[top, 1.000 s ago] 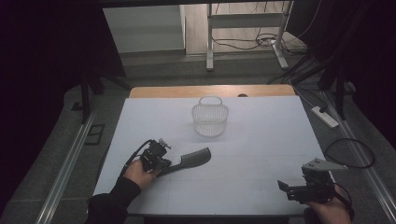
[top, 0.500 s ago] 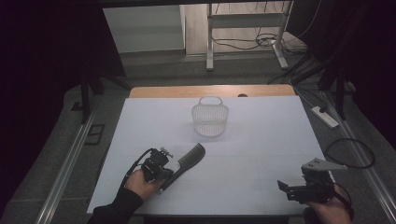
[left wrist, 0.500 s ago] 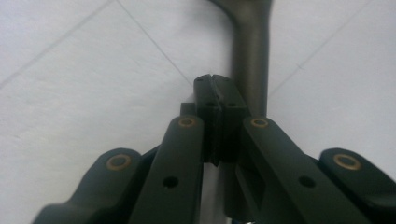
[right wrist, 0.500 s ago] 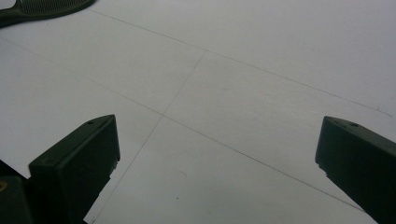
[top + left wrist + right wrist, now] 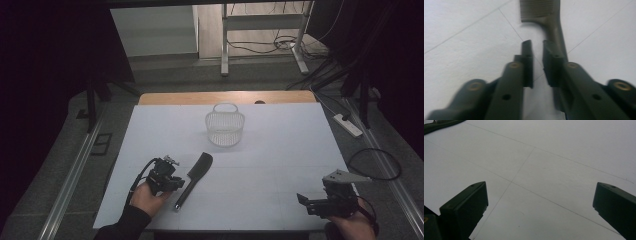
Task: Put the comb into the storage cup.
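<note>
Holding the left gripper (image 5: 176, 181) low over the white table (image 5: 280, 150), you have its jaws just opening: a narrow gap shows between them with nothing in it. The black comb (image 5: 194, 172) lies flat just beside the right jaw, its handle running alongside and its teeth beyond the tips. Farther ahead stands the white basket (image 5: 225, 127). Your right gripper (image 5: 306, 201) sits well apart from the comb, jaws spread wide and empty.
</note>
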Motion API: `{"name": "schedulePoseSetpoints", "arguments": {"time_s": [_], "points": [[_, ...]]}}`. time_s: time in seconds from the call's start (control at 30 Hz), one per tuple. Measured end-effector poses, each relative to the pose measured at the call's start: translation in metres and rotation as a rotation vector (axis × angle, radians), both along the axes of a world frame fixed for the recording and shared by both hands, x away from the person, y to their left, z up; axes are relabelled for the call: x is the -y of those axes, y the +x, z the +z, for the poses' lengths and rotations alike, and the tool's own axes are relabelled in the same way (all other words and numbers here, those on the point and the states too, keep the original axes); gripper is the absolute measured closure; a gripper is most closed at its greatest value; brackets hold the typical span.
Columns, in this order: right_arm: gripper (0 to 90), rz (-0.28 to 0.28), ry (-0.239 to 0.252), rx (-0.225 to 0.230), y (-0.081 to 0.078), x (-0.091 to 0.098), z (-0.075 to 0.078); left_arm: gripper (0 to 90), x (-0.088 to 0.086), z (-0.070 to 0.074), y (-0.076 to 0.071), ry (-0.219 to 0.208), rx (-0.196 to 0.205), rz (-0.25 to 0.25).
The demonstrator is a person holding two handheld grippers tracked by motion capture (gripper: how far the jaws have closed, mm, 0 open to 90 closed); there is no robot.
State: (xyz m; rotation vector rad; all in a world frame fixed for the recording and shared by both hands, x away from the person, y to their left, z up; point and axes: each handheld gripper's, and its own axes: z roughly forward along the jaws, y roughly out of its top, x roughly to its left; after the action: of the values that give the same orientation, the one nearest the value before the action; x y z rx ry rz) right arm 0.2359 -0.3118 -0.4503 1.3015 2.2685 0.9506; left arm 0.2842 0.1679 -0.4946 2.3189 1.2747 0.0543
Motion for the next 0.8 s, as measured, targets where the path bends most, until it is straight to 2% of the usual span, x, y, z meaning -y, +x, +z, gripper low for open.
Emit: {"name": "schedulePoseSetpoints", "arguments": {"time_s": [0.13,0.17,0.2,0.23,0.4,0.43,0.47,0.57,0.6,0.8], "points": [[0.1,0.002,-0.001,0.000,0.000,0.000,0.000,58.6,-0.004,0.008,-0.008,-0.040,0.029,0.013],[0.1,0.003,-0.002,0.001,0.000,-0.001,0.000,53.8,-0.004,0.008,-0.008,-0.040,0.029,0.013],[0.1,0.003,-0.002,0.001,0.000,-0.001,0.000,53.8,-0.004,0.009,-0.010,-0.038,0.036,0.019],[0.1,0.004,-0.003,0.001,0.000,-0.001,0.000,45.4,-0.004,0.011,-0.014,-0.036,0.052,0.033],[0.1,0.005,-0.004,0.003,-0.001,-0.001,0.000,24.4,-0.007,0.017,-0.021,-0.059,0.075,0.066],[0.1,0.005,-0.004,0.003,-0.001,-0.001,0.000,19.4,-0.007,0.017,-0.021,-0.059,0.075,0.066],[0.1,0.005,-0.004,0.003,-0.001,-0.001,0.000,19.4,-0.008,0.018,-0.022,-0.061,0.080,0.069],[0.1,0.006,-0.005,0.003,-0.001,-0.001,0.000,9.3,-0.009,0.021,-0.025,-0.059,0.093,0.076],[0.1,0.006,-0.006,0.002,-0.001,-0.001,0.000,2.1,-0.010,0.024,-0.026,-0.069,0.089,0.064],[0.1,0.008,-0.009,0.003,-0.001,-0.002,0.000,0.0,-0.006,0.029,-0.028,-0.054,0.108,0.079]]}}
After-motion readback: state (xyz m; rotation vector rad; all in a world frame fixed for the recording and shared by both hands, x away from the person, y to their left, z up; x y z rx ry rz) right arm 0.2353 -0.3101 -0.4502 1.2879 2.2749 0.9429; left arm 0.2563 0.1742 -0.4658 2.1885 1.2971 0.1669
